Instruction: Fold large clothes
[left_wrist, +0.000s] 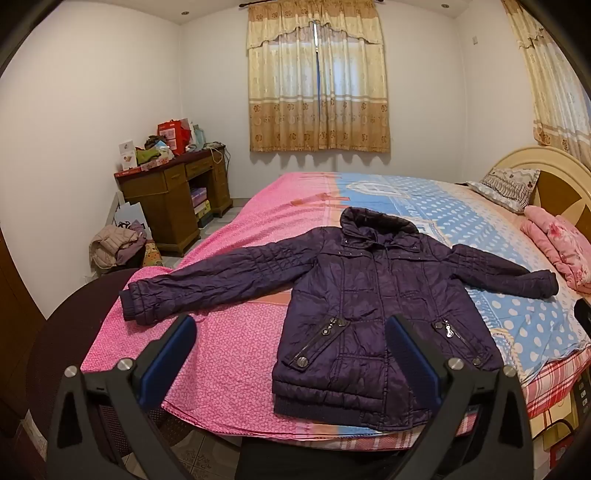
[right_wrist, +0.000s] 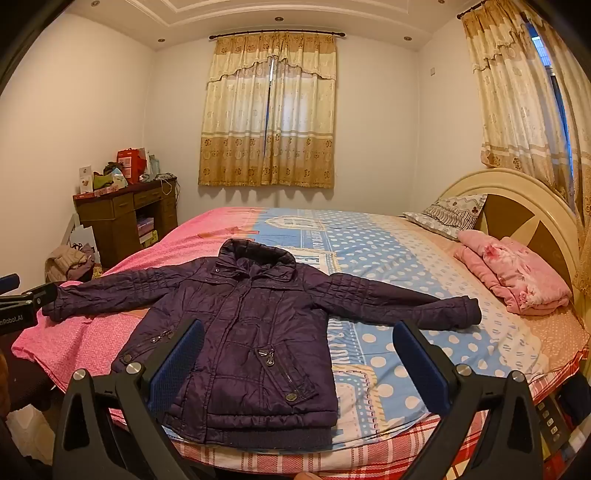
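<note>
A dark purple quilted jacket (left_wrist: 369, 302) (right_wrist: 243, 332) lies flat and face up on the bed (left_wrist: 236, 332) (right_wrist: 399, 332), both sleeves spread out sideways, collar toward the far wall, hem at the near edge. My left gripper (left_wrist: 291, 354) hovers in front of the bed's near edge, open, with nothing between its blue pads (left_wrist: 170, 362). My right gripper (right_wrist: 299, 362) stands open too, in front of the jacket's hem and right side, touching nothing. Part of the left gripper (right_wrist: 22, 299) shows at the left edge of the right wrist view, near the left cuff.
A folded pink blanket (right_wrist: 517, 277) and a patterned pillow (right_wrist: 450, 214) lie by the headboard (right_wrist: 517, 206). A wooden desk (left_wrist: 173, 199) with clutter stands in the far left corner, a heap of clothes (left_wrist: 118, 247) beside it. A dark chair (left_wrist: 74, 332) stands left of the bed.
</note>
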